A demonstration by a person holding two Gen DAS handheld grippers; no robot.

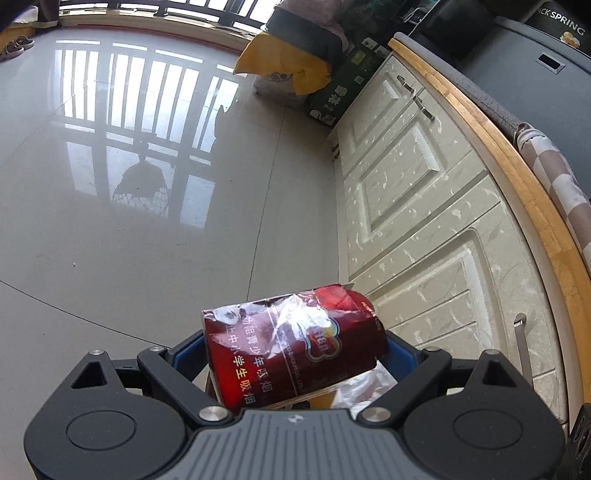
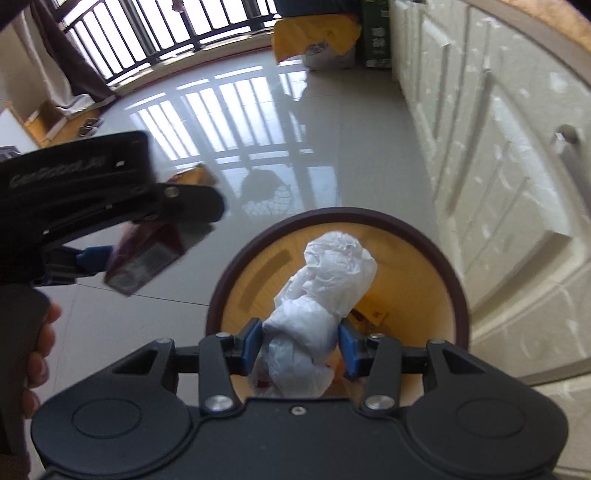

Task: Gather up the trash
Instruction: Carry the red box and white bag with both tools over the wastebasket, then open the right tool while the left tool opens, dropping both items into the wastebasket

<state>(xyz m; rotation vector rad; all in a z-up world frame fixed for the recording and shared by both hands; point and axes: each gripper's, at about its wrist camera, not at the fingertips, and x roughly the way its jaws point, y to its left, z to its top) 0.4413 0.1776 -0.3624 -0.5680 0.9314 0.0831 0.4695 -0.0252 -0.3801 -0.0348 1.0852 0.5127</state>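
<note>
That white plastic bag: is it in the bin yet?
Not yet: the white plastic bag is between the right tool's blue pads, above the open bin.

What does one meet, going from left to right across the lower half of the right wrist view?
The person's hand at the edge → the left hand-held gripper with the red cigarette pack → the near rim of the trash bin → the white plastic bag over the bin → the cream cabinet doors.

Glossy tiled floor (image 1: 147,240), cream cabinets (image 1: 424,221), barred window (image 2: 166,33).
</note>
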